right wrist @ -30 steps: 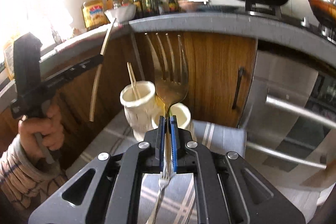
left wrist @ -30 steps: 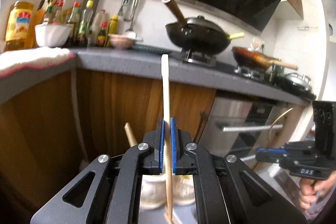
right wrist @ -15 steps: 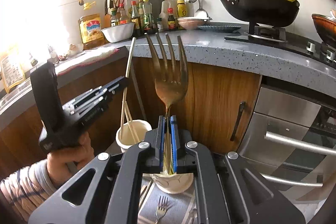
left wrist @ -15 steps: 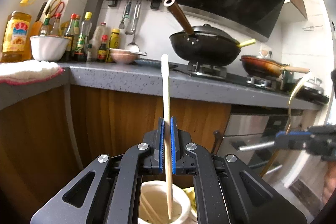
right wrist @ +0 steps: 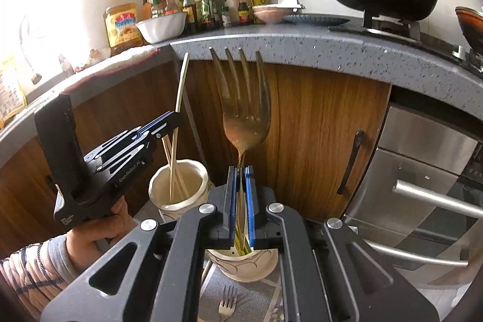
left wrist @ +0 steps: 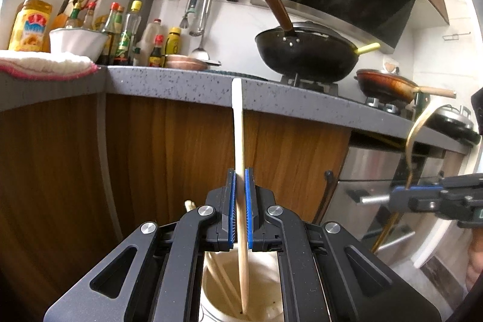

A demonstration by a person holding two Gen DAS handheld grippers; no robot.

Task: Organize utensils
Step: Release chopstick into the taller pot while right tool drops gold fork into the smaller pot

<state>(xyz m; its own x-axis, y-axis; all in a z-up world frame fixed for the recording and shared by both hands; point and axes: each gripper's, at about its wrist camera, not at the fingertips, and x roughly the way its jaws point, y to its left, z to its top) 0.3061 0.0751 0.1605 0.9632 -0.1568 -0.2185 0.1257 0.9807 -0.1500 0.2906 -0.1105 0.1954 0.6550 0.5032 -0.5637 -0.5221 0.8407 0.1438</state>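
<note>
Left wrist view: left claw (left wrist: 240, 207) is pinching a pale wooden chopstick (left wrist: 238, 141) at mid-length. Long axis is near vertical, blunt end up, narrow tip down inside the cream ceramic holder (left wrist: 265, 291) right below the claw. That holder already has other chopsticks leaning in it. Step in hand, as I read it: dropping this chopstick into the holder. Next move needs the claw to spread so the stick can fall and lean against the wall.

Right wrist view: right claw (right wrist: 240, 201) is pinching a tarnished brass-coloured metal fork (right wrist: 246, 122) at the neck. Tines up, handle down, axis upright, handle end going into a second cream patterned cup (right wrist: 241, 264) under the claw. Next: lower slightly and release. A small silver fork (right wrist: 227, 304) lies on the grey striped cloth (right wrist: 256, 301), probably next to sort.
</note>
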